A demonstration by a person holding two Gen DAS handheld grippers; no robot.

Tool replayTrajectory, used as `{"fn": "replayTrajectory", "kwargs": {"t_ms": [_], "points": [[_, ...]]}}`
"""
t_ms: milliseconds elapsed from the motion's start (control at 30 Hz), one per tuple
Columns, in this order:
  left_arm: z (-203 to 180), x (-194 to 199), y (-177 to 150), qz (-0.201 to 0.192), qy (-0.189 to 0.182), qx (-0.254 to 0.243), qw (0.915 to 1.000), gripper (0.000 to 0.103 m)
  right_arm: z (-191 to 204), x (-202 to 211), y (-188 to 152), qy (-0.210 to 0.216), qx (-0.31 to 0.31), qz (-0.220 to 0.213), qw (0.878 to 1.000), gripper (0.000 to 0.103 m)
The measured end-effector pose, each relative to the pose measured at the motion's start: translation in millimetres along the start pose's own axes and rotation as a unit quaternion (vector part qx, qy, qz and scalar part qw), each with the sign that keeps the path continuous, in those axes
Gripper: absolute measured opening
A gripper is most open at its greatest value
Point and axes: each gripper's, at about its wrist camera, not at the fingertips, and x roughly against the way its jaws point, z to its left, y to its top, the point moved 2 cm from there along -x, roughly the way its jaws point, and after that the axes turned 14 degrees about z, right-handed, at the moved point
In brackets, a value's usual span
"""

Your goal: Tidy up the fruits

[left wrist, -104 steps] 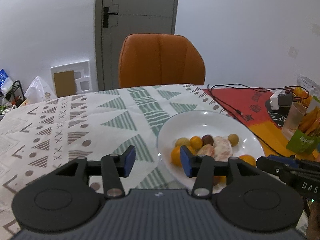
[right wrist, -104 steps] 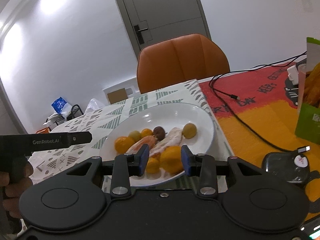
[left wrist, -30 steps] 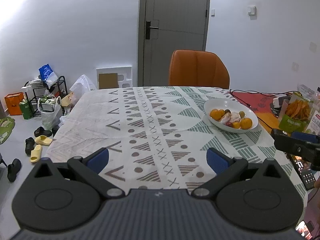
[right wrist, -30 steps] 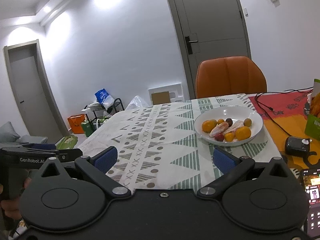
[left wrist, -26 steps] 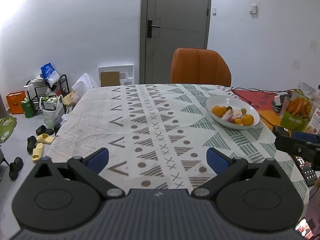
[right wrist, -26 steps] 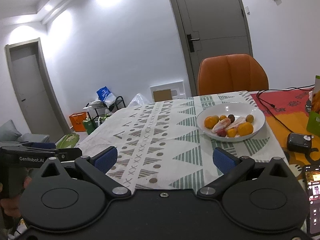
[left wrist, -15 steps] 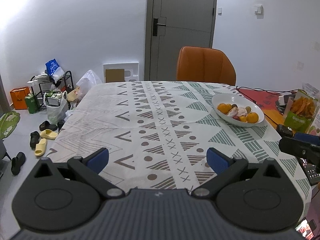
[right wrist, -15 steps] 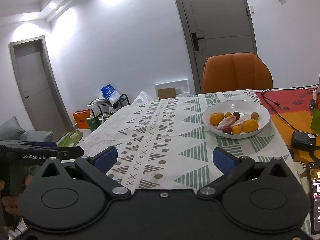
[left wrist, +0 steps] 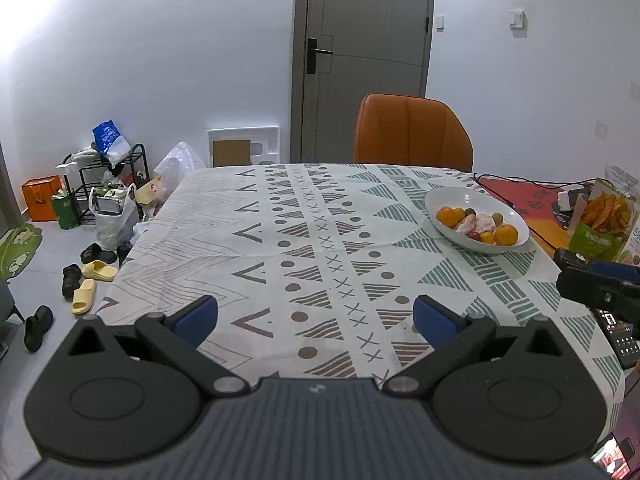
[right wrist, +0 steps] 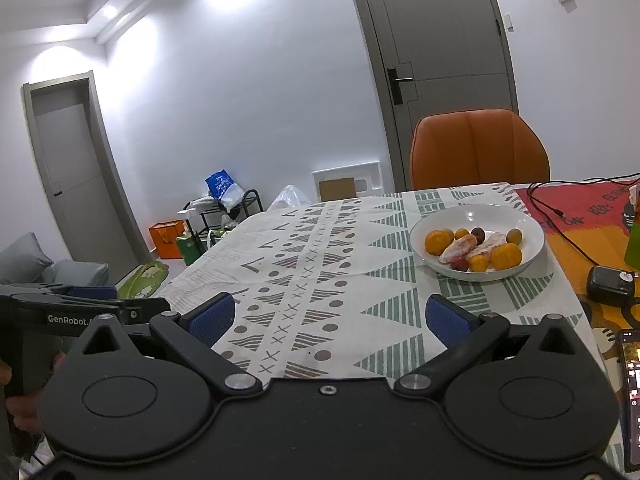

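Note:
A white bowl (left wrist: 460,197) (right wrist: 524,220) stands on the right half of the patterned tablecloth (left wrist: 304,240) (right wrist: 320,264). It holds several fruits: oranges (left wrist: 505,235) (right wrist: 506,256), peeled citrus pieces (left wrist: 482,222) (right wrist: 460,249), a dark plum (right wrist: 478,234) and small yellow-green fruits (right wrist: 514,235). My left gripper (left wrist: 316,316) is open, low over the table's near edge, far back from the bowl. My right gripper (right wrist: 329,316) is open too, with nothing between its fingers, also well short of the bowl.
An orange chair (left wrist: 412,136) (right wrist: 478,148) stands at the far side before a grey door (left wrist: 362,56). Snack packets (left wrist: 600,220), cables (right wrist: 560,216), a black device (right wrist: 610,286) and a phone (right wrist: 632,396) lie at the right. Shoes (left wrist: 86,280) and bags (left wrist: 108,216) clutter the floor at left.
Both grippers have drawn back from the bowl to the table's near edge and have gone from narrow to wide open. In the last second they only drifted slightly farther back.

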Motion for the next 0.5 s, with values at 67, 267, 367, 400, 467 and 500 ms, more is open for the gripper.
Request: {"fn": "replayTrajectory", "kwargs": {"t_ms": [67, 267, 367, 400, 467, 500], "points": [[1.7, 0.8, -1.3, -0.001, 0.001, 0.001, 1.0000, 0.103, 0.6, -0.4, 0.2, 0.000, 0.000, 0.001, 1.000, 0.103], [3.6, 3.1, -2.4, -0.001, 0.002, 0.003, 1.0000, 0.103, 2.2, 0.6, 0.5, 0.002, 0.001, 0.000, 1.000, 0.103], [4.0, 3.4, -2.6, -0.001, 0.003, 0.003, 1.0000, 0.103, 2.8, 0.7, 0.4, 0.002, 0.002, 0.000, 1.000, 0.103], [3.7, 3.1, -2.3, -0.001, 0.002, 0.003, 1.0000, 0.103, 2.7, 0.4, 0.3, 0.003, 0.002, 0.000, 1.000, 0.103], [4.2, 3.6, -2.0, -0.001, 0.002, 0.003, 1.0000, 0.103, 3.8, -0.1, 0.0, 0.002, 0.002, 0.001, 1.000, 0.103], [4.8, 4.0, -2.2, -0.002, 0.002, 0.004, 1.0000, 0.103, 4.2, 0.0, 0.0, 0.002, 0.003, 0.001, 1.000, 0.103]]}}
